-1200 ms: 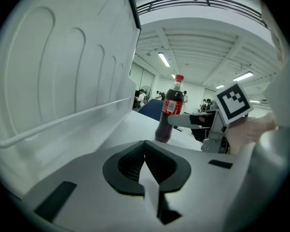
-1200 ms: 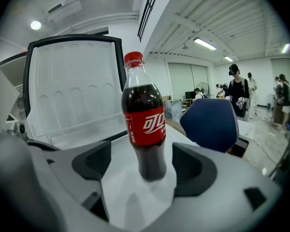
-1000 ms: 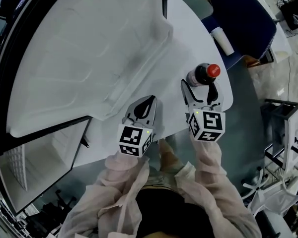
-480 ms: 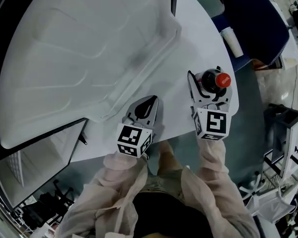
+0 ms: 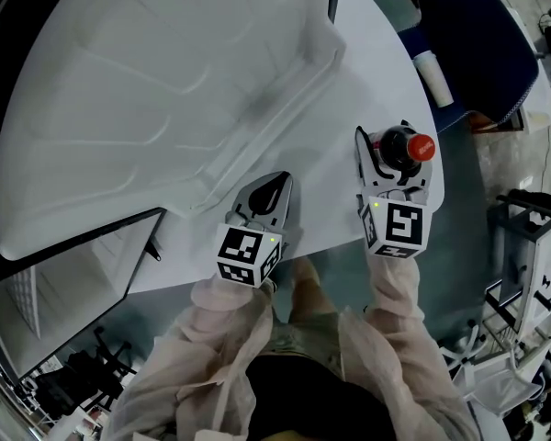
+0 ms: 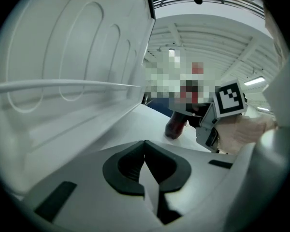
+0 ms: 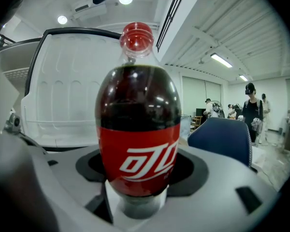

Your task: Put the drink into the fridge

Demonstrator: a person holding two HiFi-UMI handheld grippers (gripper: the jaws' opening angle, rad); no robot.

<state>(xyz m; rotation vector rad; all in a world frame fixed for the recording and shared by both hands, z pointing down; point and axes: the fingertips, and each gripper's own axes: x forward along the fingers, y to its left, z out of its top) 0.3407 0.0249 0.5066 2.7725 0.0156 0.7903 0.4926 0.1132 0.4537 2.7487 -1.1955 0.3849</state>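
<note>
A cola bottle (image 5: 406,150) with a red cap and red label stands on the white table (image 5: 321,186) near its right edge. My right gripper (image 5: 386,145) has just been closing and is now shut on the bottle, one jaw on each side. The right gripper view shows the bottle (image 7: 137,129) upright and seated in the dark pad hollows. My left gripper (image 5: 275,186) rests shut and empty on the table, left of the bottle. In the left gripper view its jaws (image 6: 146,158) meet, and the bottle (image 6: 176,127) shows ahead to the right.
The open fridge door's white inner liner (image 5: 165,90) fills the upper left, close beside my left gripper. The fridge cavity (image 5: 64,283) shows at lower left. A blue chair (image 5: 482,49) with a white roll (image 5: 433,76) stands past the table; a metal rack (image 5: 533,246) is right.
My right gripper has slid forward so the bottle sits deeper between its jaws, and the jaws have narrowed onto it. The left gripper has stayed put.
</note>
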